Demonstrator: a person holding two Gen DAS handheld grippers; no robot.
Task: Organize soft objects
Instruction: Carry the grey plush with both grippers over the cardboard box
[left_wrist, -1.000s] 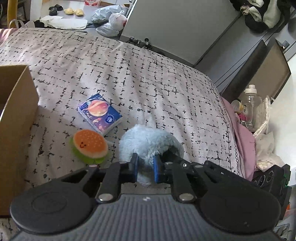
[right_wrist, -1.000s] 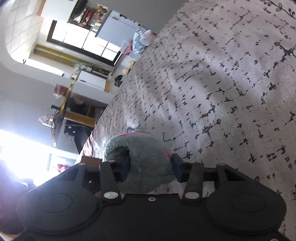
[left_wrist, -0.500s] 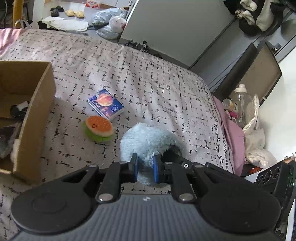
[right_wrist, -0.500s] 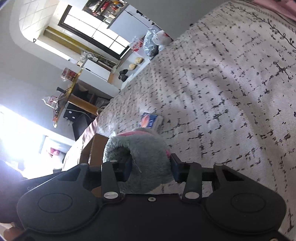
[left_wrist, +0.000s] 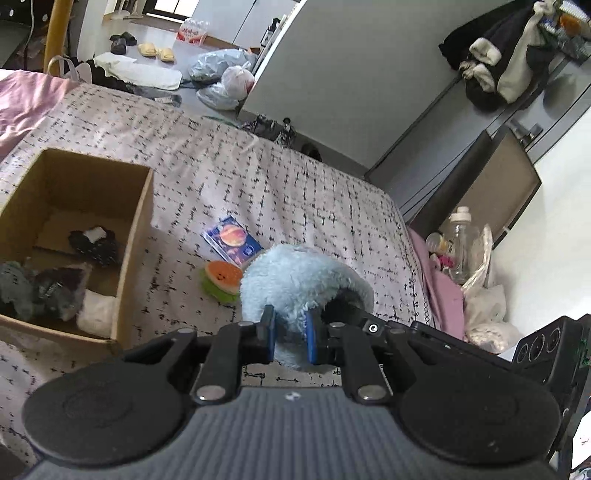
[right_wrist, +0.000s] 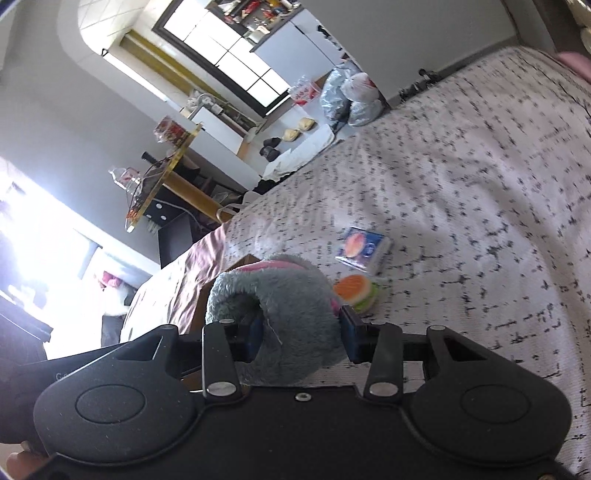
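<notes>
1. The left gripper (left_wrist: 290, 338) was pinched nearly closed on a light blue fluffy slipper (left_wrist: 299, 280), its blue pads squeezing a fold of the fuzz, and the slipper hung in the air above the bed (left_wrist: 295, 184).
2. The right gripper (right_wrist: 301, 338) stood partly open around a grey fluffy slipper (right_wrist: 291, 314) with a pink lining (only a strip of the pink showed at the top), both pads pressing into its sides.
3. Just beyond the blue slipper a small plush burger (left_wrist: 221, 280) lay on the patterned bedspread, with a blue tissue packet (left_wrist: 232, 245) just behind it.
4. To the left of those sat an open cardboard box (left_wrist: 136, 236) on the bed, holding a few soft things: a black-and-white item (left_wrist: 94, 242), something dark grey (left_wrist: 55, 291) and something white (left_wrist: 96, 314).
5. Past the foot of the bed, plastic bags (left_wrist: 225, 79) and yellow slippers (left_wrist: 157, 51) lay on the floor.
6. A clear bottle (left_wrist: 460, 247) stood beside the bed on the right, and dark clothes (left_wrist: 495, 62) hung on the grey wardrobe.
</notes>
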